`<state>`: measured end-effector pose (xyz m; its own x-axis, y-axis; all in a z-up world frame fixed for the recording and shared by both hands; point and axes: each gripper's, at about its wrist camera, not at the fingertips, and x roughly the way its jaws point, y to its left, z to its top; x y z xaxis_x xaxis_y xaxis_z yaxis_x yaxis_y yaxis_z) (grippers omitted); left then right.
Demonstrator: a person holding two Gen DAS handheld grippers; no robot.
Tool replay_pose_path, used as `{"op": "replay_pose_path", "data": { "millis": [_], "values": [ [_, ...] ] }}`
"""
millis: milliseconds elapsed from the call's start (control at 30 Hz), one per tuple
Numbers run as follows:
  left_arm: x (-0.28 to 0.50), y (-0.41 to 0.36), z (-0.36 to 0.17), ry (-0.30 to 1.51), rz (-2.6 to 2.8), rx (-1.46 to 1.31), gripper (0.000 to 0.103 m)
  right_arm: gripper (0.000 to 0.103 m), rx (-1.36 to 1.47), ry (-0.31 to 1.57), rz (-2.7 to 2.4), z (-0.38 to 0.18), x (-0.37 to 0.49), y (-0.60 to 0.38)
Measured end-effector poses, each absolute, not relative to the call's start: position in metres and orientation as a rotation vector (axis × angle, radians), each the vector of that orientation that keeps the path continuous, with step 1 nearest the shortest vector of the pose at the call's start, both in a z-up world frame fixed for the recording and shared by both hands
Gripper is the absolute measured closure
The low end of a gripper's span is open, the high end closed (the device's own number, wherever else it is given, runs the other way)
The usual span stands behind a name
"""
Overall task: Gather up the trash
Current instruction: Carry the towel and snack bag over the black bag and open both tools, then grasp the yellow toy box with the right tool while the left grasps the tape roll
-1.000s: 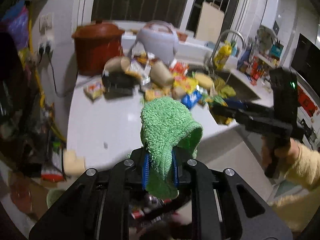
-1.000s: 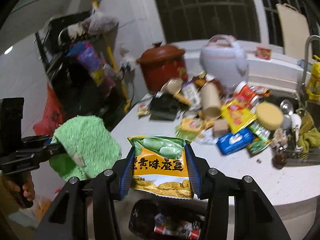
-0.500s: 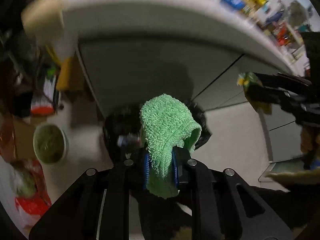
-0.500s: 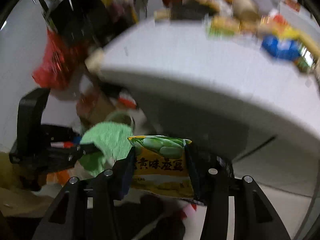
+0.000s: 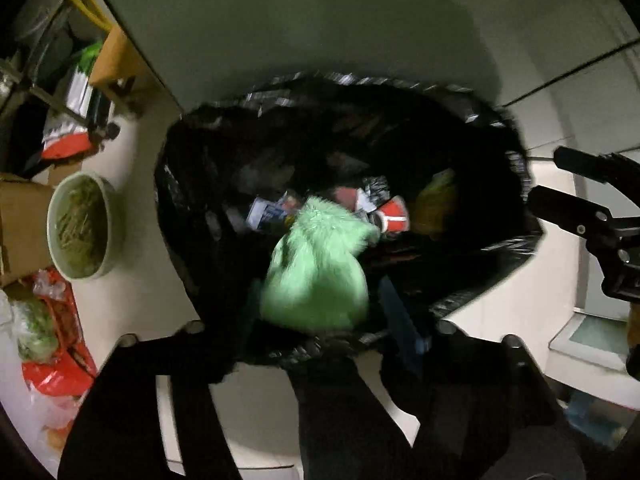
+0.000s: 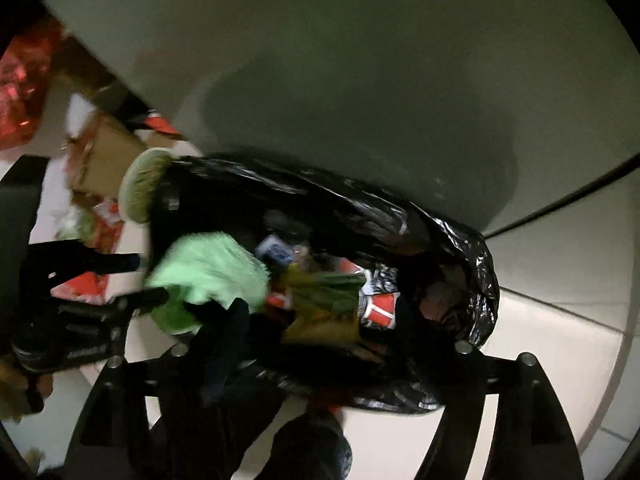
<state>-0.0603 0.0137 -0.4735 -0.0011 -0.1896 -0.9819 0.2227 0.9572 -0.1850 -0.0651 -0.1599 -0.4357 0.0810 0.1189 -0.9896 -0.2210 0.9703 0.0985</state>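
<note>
The pale cabinet front (image 5: pixel 320 20) fills the upper part of both views, with the light tiled floor (image 6: pixel 560 340) below it. Against the foot of the cabinet stands the black plastic trash bag (image 5: pixel 208 168), its crinkled rim spread wide open. Both tools hang over its mouth.

Left of the bag on the floor are a brown cardboard box (image 5: pixel 20 228), a round pale green bowl of greenish shreds (image 5: pixel 80 226) just beside the bag's wall, and a crumpled red plastic bag (image 5: pixel 56 376) nearer the camera.

The left gripper (image 5: pixel 320 320) has its jaws spread wide apart. The fluffy green cloth (image 5: pixel 316 264) lies between them, blurred, over the near side of the bag's opening. In the right wrist view the cloth (image 6: pixel 208 276) sits at the tips of the left gripper (image 6: pixel 148 280), and whether it touches them cannot be told.

The right gripper (image 6: pixel 340 340) is likewise released, its fingers far apart. The yellow and green snack packet (image 6: pixel 324 308) lies in the gap between them, inside the bag and on top of the other rubbish; contact with the fingers cannot be made out. In the left wrist view the packet (image 5: pixel 436 204) shows dimly at the bag's right side.

Smaller scraps lie in the bag: a red and white cup (image 5: pixel 394 218) next to the packet, and a blue and white wrapper (image 5: pixel 266 212) beyond the cloth.
</note>
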Motion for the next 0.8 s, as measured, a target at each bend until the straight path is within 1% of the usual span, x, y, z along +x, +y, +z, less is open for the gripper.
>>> {"op": "replay_pose_path", "data": {
  "millis": [67,133,233,333,367,467,567,633,667,700,733,800],
  "values": [
    [-0.057,0.017,-0.486,1.565,-0.293,0.042,0.037,0.029,-0.067,1.489,0.235,-0.448,-0.062,-0.166],
    [-0.057,0.019,-0.490,1.575,-0.276,0.057,0.036,0.029,-0.064,1.488,0.224,-0.448,-0.062,-0.171],
    [-0.060,0.025,-0.477,1.550,-0.264,0.062,0.036,0.029,-0.041,1.475,0.210,-0.435,-0.062,-0.178],
    [-0.060,0.027,-0.455,1.519,-0.268,0.057,0.036,0.029,-0.006,1.438,0.216,-0.403,-0.063,-0.184],
    [-0.061,0.027,-0.437,1.494,-0.281,0.053,0.036,0.029,0.004,1.423,0.225,-0.390,-0.062,-0.184],
    [-0.067,0.024,-0.381,1.414,-0.338,0.046,0.036,0.029,0.045,1.350,0.298,-0.326,-0.064,-0.181],
    [-0.076,0.018,-0.311,1.305,-0.400,0.035,0.026,0.029,0.061,1.257,0.385,-0.260,-0.069,-0.175],
    [-0.083,0.015,-0.261,1.218,-0.444,0.010,0.019,0.029,0.073,1.156,0.465,-0.203,-0.073,-0.171],
    [-0.084,0.013,-0.245,1.190,-0.448,0.003,0.017,0.027,0.077,1.096,0.504,-0.172,-0.076,-0.167],
    [-0.085,0.011,-0.229,1.156,-0.448,-0.007,0.016,0.023,0.068,1.050,0.517,-0.151,-0.077,-0.165],
    [-0.085,0.010,-0.208,1.117,-0.451,-0.030,0.016,0.021,0.057,1.014,0.519,-0.136,-0.076,-0.163],
    [-0.084,0.006,-0.184,1.061,-0.446,-0.058,0.016,0.021,0.044,0.937,0.504,-0.106,-0.072,-0.162]
  ]
}}
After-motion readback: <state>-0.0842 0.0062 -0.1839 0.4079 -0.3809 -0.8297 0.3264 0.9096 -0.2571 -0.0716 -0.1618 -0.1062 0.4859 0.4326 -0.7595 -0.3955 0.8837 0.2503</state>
